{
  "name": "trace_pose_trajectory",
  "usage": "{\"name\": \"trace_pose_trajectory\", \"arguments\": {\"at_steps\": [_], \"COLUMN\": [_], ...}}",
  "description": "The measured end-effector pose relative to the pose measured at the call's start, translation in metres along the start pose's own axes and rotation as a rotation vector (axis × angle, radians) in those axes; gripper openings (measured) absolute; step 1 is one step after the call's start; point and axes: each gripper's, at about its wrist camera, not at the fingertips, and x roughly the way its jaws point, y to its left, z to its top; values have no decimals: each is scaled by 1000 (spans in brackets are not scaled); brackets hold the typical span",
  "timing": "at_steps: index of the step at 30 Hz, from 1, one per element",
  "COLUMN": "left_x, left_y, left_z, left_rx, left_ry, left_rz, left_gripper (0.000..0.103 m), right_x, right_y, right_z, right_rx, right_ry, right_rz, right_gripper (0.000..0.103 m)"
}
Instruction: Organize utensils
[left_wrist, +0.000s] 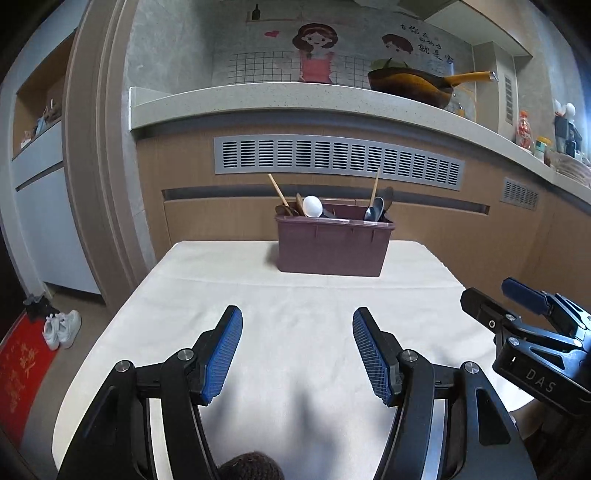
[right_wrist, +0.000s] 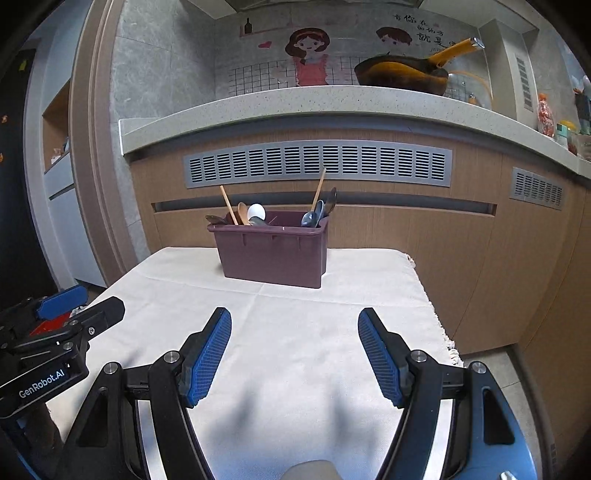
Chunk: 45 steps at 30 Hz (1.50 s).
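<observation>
While both tools hovered low over the cloth-covered tabletop (left_wrist: 295, 295), neither one had anything in it. The left tool (left_wrist: 297, 321) was spread wide with only bare cloth between its blue pads, and the right tool (right_wrist: 294, 321) was just as wide and just as empty.

The utensils were all straight ahead of the tools, standing in a maroon plastic bin (left_wrist: 334, 243) near the far edge of the tabletop. From the left tool's view there was a bunch at the bin's left end: a wooden stick handle (left_wrist: 277, 190), a couple of wooden spoons and a white spoon (left_wrist: 312, 206). At the right end sat another wooden handle (left_wrist: 375, 188) with a blue-grey spoon (left_wrist: 376, 208) and something dark behind it. Nothing loose lay on the cloth that I could see.

Honestly this fits two readings: everything got gathered into the bin already, or the bin is a jumble waiting to be sorted out. Can't call it from this.

If a tool did go in there, my take: come from above and pick a handle that stands clear, like either tall stick, not the packed spoon bowls. Close on the shaft squarely so it doesn't pivot, lift straight up so neighbours don't drag along, and maybe steady the bin with the other tool, since it looks light and could slide on the cloth.
</observation>
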Motion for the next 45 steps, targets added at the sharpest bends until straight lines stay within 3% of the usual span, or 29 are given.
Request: {"name": "trace_pose_trajectory", "arguments": {"at_steps": [45], "left_x": [6], "left_y": [0], "left_z": [-2], "left_rx": [8], "left_ry": [35], "left_rz": [-12], "left_gripper": [63], "right_x": [-1], "right_y": [-1], "right_z": [-2], "right_rx": [-4], "right_ry": [16], "right_rz": [12], "right_gripper": [69]}}
